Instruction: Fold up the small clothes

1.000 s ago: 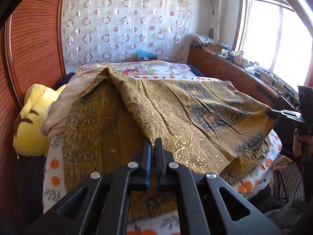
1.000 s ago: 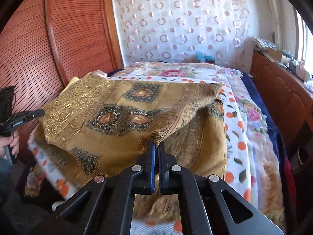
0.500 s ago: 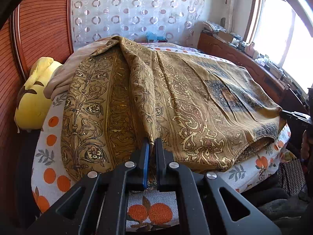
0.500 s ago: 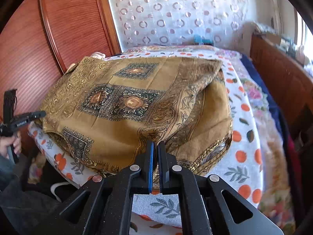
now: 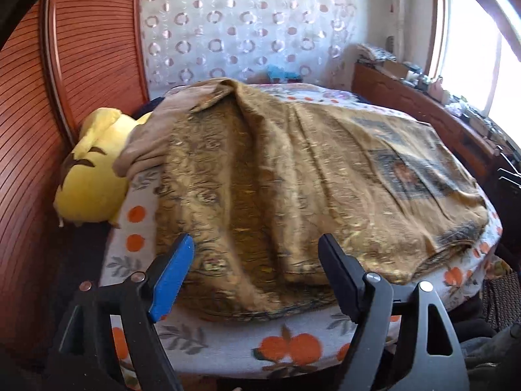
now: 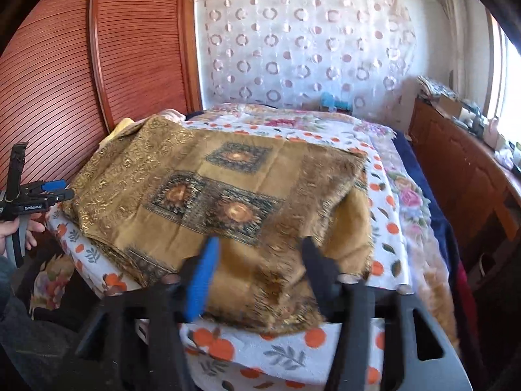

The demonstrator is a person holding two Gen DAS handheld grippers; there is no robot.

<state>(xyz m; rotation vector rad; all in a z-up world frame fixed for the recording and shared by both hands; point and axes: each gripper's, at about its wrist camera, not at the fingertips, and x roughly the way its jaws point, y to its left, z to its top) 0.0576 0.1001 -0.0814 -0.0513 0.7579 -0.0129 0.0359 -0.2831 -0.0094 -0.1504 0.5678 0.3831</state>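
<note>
A gold-brown patterned cloth (image 5: 293,179) (image 6: 211,189) lies folded over on the bed, its near edge resting on the orange-print sheet (image 5: 286,348) (image 6: 286,355). My left gripper (image 5: 256,239) hovers over the cloth's near left edge. Its jaws are opening, and the cloth lies below them, not pinched. It also appears small at the far left of the right wrist view, as the left gripper (image 6: 66,189) held in a hand. My right gripper (image 6: 260,242), blurred, is over the cloth's near right corner. Its jaws are opening too, with the fabric loose beneath them.
A yellow plush toy (image 5: 88,179) and a beige garment (image 5: 153,137) lie at the bed's left side against a slatted wooden wall (image 5: 81,49). A cluttered wooden sideboard (image 6: 456,163) runs along the right under the window. A floral blanket (image 6: 410,195) covers the bed's right side.
Both grippers were shut on the cloth's edge and have now opened, letting it go. The cloth has come down from its lifted drape and lies on the bed.
</note>
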